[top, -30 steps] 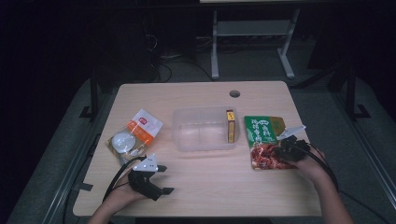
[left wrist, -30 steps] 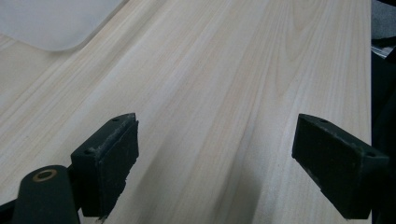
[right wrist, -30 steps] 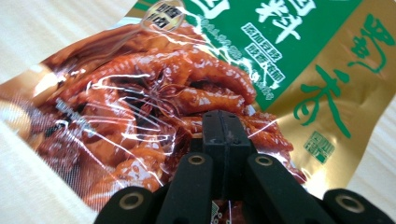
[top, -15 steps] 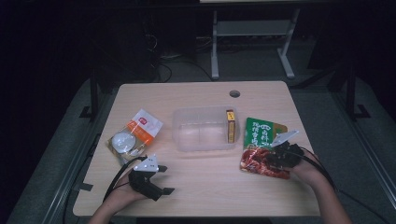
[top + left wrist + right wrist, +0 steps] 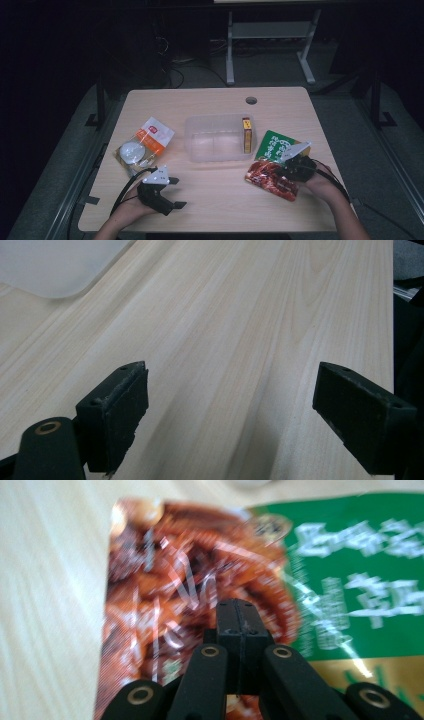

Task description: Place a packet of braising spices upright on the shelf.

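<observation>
My right gripper sits at the table's right front with its jaws shut on a glossy red snack packet. Seen from the right gripper view, the closed jaws of that gripper meet over the red packet, which overlaps a green packet. On the table the green packet lies just behind the red one. My left gripper rests at the front left, open and holding nothing. The left gripper has only bare wood between its jaws.
A clear plastic tub stands mid-table with a yellow box upright against its right wall; its corner shows ahead of the left jaws. An orange-and-white pouch and a round white item lie at the left. A cable hole sits near the back edge.
My right gripper has moved left and a little toward the front, and the red packet has come with it off the green packet. The left gripper has stayed put.
</observation>
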